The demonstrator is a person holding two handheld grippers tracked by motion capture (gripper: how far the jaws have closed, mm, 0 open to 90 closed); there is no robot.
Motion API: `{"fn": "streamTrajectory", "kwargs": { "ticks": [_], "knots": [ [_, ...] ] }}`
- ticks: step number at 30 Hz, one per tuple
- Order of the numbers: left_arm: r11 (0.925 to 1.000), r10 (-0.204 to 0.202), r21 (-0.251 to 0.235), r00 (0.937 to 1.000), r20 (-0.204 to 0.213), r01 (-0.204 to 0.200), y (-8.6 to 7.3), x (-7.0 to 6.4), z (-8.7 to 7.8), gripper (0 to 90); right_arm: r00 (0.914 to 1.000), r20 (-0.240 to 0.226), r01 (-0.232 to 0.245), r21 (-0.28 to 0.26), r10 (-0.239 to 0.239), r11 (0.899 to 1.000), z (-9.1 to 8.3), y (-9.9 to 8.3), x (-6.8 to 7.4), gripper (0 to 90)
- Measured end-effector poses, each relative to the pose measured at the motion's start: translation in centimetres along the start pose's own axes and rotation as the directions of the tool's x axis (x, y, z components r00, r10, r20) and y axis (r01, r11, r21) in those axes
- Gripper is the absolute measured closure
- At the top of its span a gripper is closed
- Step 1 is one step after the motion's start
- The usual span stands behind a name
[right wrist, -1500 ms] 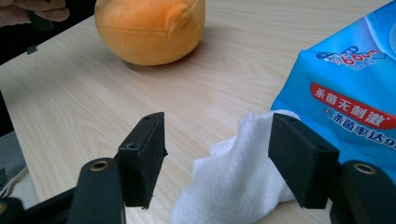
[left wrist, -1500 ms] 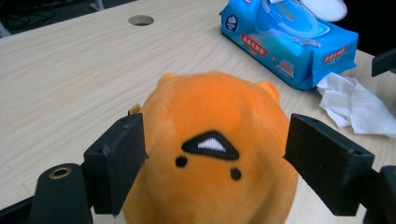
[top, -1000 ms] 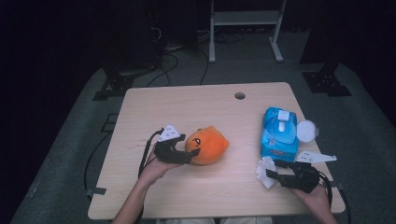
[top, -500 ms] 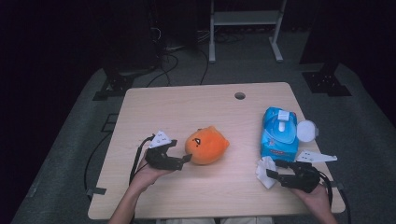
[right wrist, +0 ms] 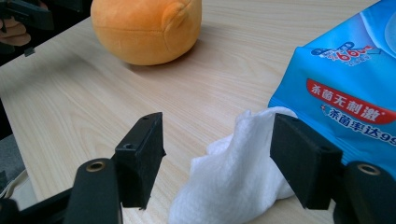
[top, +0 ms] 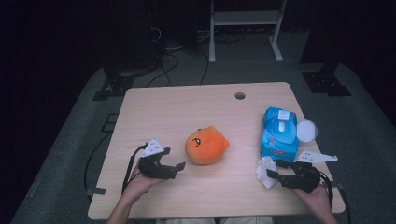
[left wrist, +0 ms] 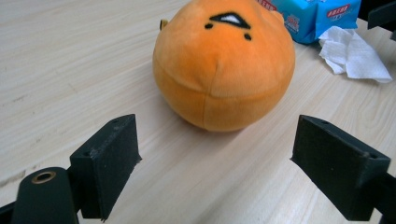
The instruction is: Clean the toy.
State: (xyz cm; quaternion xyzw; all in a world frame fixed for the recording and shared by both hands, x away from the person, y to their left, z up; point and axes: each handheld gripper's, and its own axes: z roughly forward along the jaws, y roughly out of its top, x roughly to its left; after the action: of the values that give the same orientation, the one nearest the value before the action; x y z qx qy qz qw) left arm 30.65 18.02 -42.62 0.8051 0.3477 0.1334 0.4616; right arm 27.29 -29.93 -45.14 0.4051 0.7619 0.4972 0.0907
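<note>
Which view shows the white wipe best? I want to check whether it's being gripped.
The right gripper view: the white wipe lies crumpled between the right gripper's open jaws, ungripped. The high view shows it small beside the blue pack; the left gripper view catches it far off.

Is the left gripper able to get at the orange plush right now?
Probably yes. The left gripper is open, its jaws stand wider than the plush, and only bare table lies between them. The wipe sits off beyond the plush.
</note>
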Motion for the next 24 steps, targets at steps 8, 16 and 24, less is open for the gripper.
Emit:
{"fn": "streamTrajectory", "kwargs": {
  "ticks": [8,16,24],
  "knots": [
    [0.9997,-0.024,-0.008,0.9997,0.002,0.024,-1.1,-0.1,-0.7,13.5,1.0,0.0,0.002,0.001,-0.002,1.0,0.0,0.0,0.0,33.6],
    [0.9994,-0.035,-0.006,0.9993,-0.009,0.035,-2.1,-0.1,-1.0,12.7,1.0,0.0,-0.003,0.006,0.003,1.0,0.0,-0.1,0.1,33.5],
    [0.9989,-0.047,0.004,0.9988,-0.013,0.047,-2.8,0.0,-0.7,12.4,1.0,-0.003,0.001,0.012,-0.001,1.0,0.1,-0.1,0.0,33.5]
  ]
}}
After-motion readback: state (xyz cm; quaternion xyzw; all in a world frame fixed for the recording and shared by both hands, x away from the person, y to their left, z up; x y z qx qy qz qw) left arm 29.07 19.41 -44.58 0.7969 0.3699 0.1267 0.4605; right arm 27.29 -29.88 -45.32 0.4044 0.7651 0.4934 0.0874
